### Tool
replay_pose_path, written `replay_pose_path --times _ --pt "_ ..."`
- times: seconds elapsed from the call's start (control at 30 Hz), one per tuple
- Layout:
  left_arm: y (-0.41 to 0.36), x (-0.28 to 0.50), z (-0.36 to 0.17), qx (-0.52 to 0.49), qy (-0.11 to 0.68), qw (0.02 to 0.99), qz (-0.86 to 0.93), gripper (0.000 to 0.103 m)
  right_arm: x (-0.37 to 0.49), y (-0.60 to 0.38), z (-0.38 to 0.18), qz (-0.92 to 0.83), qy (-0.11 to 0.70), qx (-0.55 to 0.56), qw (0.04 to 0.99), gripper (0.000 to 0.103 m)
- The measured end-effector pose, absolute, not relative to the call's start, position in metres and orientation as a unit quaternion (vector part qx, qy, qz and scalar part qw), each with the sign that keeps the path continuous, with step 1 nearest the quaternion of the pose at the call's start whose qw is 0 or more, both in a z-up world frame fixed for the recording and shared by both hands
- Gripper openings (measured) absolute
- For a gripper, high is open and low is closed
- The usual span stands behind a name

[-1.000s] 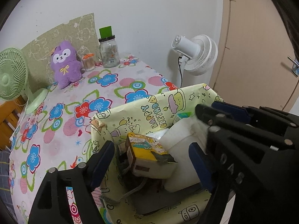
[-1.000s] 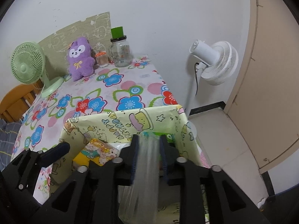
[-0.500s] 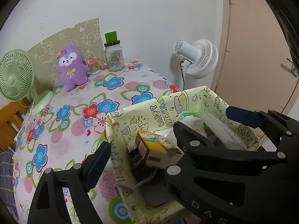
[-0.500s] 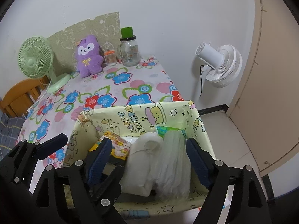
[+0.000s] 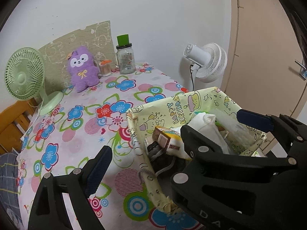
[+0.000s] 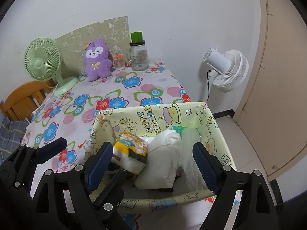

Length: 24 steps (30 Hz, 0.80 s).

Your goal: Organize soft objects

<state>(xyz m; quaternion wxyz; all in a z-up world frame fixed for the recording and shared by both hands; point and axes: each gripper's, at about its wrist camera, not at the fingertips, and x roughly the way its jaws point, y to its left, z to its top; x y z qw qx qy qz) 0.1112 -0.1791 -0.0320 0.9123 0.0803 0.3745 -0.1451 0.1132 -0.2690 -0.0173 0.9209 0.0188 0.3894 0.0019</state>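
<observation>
A white wall and a beige door [image 6: 278, 88] back a table covered with a flowered cloth [image 6: 107, 99]. At the table's near right corner stands the yellow cartoon-printed box [image 6: 216, 134], the landmark here. Inside the box lie a yellow printed tissue pack [image 6: 132, 149] at its left, a white soft bundle [image 6: 163, 159] in the middle, touching the pack, and a clear plastic bag [image 6: 189, 153] against the right wall. A grey cord [image 5: 165, 167] lies low in the box under the pack.

The right gripper [image 6: 151, 164] hangs over the near side of the box, its jaws having just been opening and now wide apart, with the pack, the bundle and the bag between them but nothing pressed. The left gripper [image 5: 172, 138] sits at the box's left side, jaws also just widened and apart, one finger over the cloth, gripping nothing.

Far behind the box, a purple plush [image 6: 96, 59] sits by the wall, a green fan [image 6: 43, 59] left of it, a glass jar [image 6: 139, 57] right of it. A white fan [image 6: 226, 69] stands beyond the box, off the table
</observation>
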Motion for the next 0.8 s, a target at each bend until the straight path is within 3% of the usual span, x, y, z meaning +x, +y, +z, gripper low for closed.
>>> replay_pose_path --times 0.2,0.8 --pt "-0.169 0.103 -0.029 0.081 0.367 0.918 -0.129 0.099 0.106 -0.259 -0.014 0.004 0.383 0.015 0.924 0.087" --pt "-0.133 0.081 -0.020 0.076 0.351 0.927 -0.108 0.100 0.082 -0.225 -0.004 0.017 0.367 0.010 0.930 0.088"
